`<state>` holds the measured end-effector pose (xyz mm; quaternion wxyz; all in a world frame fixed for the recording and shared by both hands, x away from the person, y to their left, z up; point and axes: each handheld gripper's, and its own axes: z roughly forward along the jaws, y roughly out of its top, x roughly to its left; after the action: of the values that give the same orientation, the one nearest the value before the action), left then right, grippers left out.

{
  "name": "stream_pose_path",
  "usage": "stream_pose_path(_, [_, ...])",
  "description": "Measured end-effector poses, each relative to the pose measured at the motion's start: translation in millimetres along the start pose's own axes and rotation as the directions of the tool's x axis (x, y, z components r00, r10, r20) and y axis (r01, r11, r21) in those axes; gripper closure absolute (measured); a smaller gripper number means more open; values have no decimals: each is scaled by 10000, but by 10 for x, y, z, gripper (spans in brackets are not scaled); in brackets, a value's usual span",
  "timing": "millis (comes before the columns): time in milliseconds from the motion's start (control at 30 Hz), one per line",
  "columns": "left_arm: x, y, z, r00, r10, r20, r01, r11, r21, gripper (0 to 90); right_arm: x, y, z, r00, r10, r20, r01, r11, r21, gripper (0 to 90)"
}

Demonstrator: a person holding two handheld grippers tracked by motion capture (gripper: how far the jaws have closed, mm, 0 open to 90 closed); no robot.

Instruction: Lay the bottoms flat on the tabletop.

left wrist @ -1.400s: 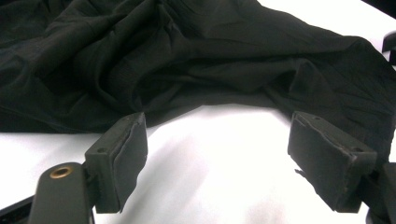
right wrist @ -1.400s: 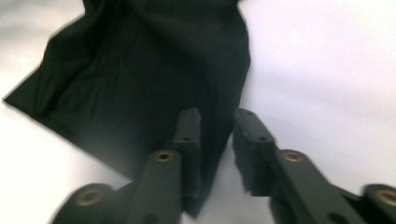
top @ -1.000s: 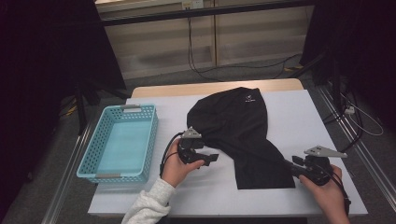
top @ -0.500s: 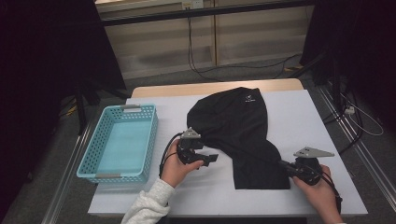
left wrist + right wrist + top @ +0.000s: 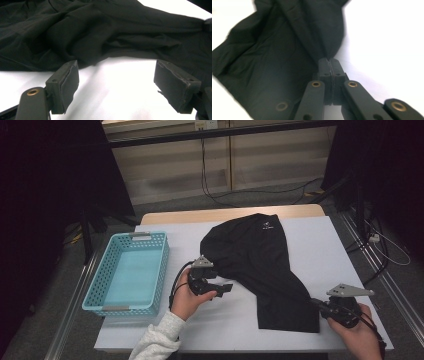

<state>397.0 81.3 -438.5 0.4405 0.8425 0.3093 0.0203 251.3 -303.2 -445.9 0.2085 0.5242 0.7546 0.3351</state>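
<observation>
A black garment (image 5: 255, 255) with a small white logo lies crumpled across the white table (image 5: 330, 245). It runs from the far middle down to the near right. My right gripper (image 5: 318, 304) sits at the garment's near right corner. In the right gripper view its jaws (image 5: 329, 62) are shut on a pinched fold of the black cloth (image 5: 274, 50). My left gripper (image 5: 227, 287) rests at the garment's left edge. Its jaws (image 5: 115, 75) stand wide open over bare table, and the cloth (image 5: 87, 32) lies just beyond the pads, apart from them.
A light blue plastic basket (image 5: 100, 297) stands on the table's left side with nothing in it. Bare table lies between the basket and the left hand and along the far right. Cables and dark stands are on the floor beyond.
The right hand slid left to the garment's near right corner, then drew back a little to the right with the cloth. The left hand has stayed still.
</observation>
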Motion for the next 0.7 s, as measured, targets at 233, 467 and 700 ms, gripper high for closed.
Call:
stream_pose_path(233, [-12,1,16,10000,24,27,-24,10000,42,203,15,-24,24,9993,48,-361,-44,9999,113,895])
stream_pose_path(467, [1,-12,33,10000,19,16,-19,9999,121,203,7,-8,62,9954,-556,784,555,9985,35,891])
stream_pose_path(700, [19,-9,14,10000,11,-76,-10,9999,129,200,128,91,68,9976,-582,367,610,9951,-784,679])
